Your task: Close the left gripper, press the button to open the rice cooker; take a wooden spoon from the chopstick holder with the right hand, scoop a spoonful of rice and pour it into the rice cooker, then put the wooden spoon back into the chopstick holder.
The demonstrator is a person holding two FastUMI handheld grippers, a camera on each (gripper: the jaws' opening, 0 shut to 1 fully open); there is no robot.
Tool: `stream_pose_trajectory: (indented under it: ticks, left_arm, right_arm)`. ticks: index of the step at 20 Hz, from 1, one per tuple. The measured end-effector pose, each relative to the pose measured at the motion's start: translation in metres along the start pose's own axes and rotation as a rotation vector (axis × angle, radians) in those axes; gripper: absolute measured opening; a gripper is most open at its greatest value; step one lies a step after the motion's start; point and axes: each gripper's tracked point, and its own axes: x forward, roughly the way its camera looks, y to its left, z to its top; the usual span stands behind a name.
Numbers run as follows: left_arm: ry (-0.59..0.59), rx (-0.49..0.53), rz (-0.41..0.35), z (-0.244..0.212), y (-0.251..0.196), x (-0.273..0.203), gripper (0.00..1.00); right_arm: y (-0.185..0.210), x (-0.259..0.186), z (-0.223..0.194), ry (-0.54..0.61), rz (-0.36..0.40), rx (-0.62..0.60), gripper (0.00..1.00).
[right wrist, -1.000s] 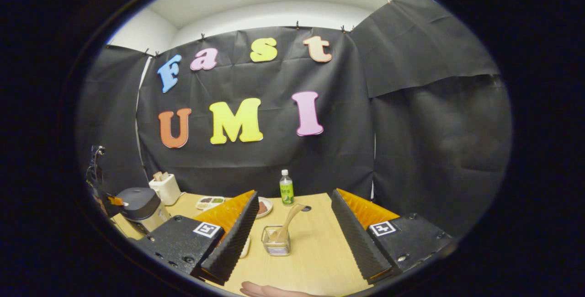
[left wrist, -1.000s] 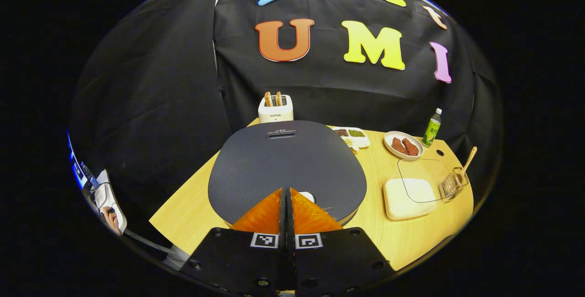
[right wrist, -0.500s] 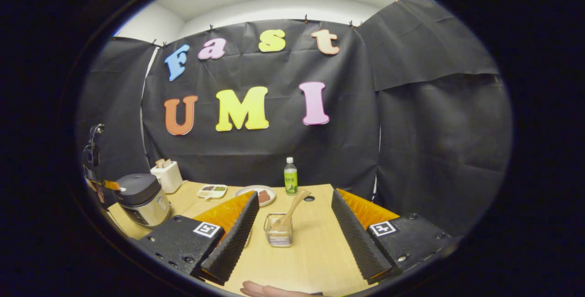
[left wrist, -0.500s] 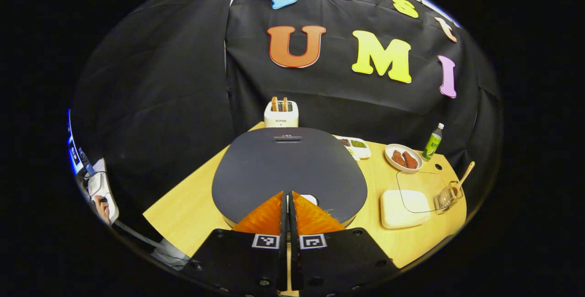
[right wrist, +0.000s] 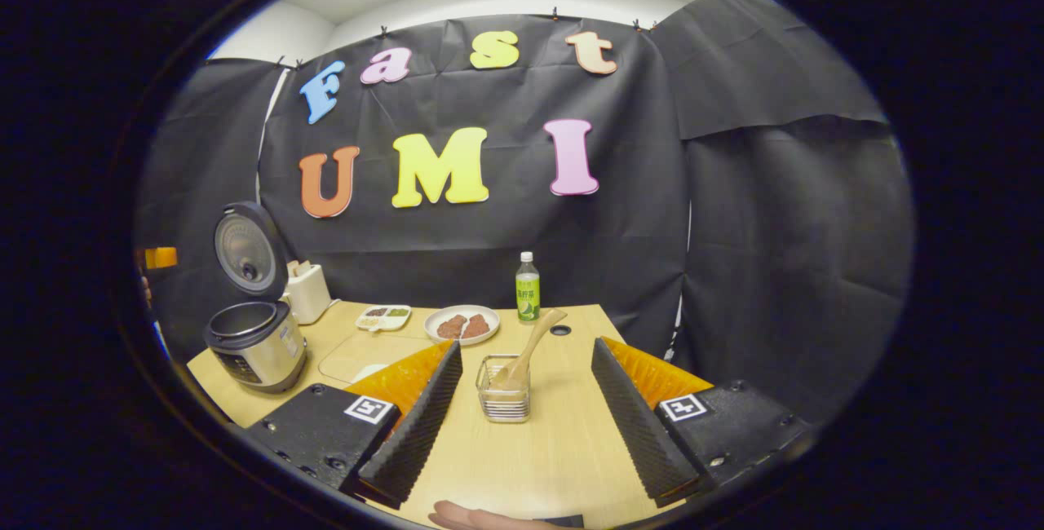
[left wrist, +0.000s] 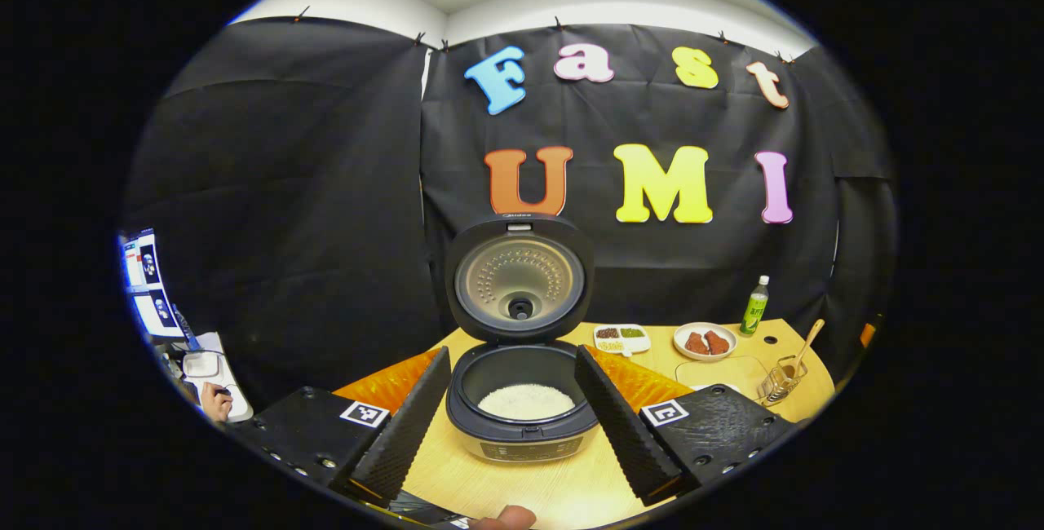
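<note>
The rice cooker stands open, its lid upright and white rice in the pot. My left gripper is open, its fingers flanking the cooker's body without touching it. In the right gripper view the cooker sits at the far left. The wooden spoon leans in the wire chopstick holder, just ahead of my open right gripper, which holds nothing. In the left gripper view the holder and spoon are at the table's right end.
A green bottle, a plate of brown food, a small divided tray and a toaster line the back of the wooden table. A clear lid lies left of the holder. A hand shows at the bottom edge.
The left gripper was shut over the cooker's closed lid; now it is open and drawn back, and the lid has swung up. The right gripper has tilted down slightly toward the holder.
</note>
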Motion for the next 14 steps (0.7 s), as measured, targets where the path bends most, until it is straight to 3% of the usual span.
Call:
stream_pose_trajectory:
  ticks: [5, 6, 8, 12, 13, 14]
  left_arm:
    - [-0.09, -0.034, 0.008, 0.023, 0.014, -0.054, 0.97]
    - [-0.101, -0.035, -0.006, 0.024, 0.011, -0.063, 0.89]
    - [-0.116, -0.04, -0.03, 0.024, 0.006, -0.081, 0.84]
    - [-0.159, -0.023, -0.072, 0.026, 0.0, -0.116, 0.84]
    - [-0.167, -0.021, -0.082, 0.026, -0.002, -0.123, 0.94]
    - [-0.172, -0.019, -0.095, 0.024, -0.005, -0.13, 0.94]
  right_arm:
    - [-0.014, 0.023, 0.008, -0.047, -0.045, -0.01, 1.0]
    - [-0.017, 0.031, 0.01, -0.066, -0.053, -0.01, 1.0]
    - [-0.018, 0.054, 0.007, -0.071, -0.055, 0.004, 1.0]
    - [-0.017, 0.1, -0.015, -0.006, -0.05, 0.067, 1.0]
    - [-0.014, 0.11, -0.02, 0.007, -0.046, 0.069, 1.0]
    - [-0.014, 0.122, -0.025, 0.016, -0.051, 0.072, 1.0]
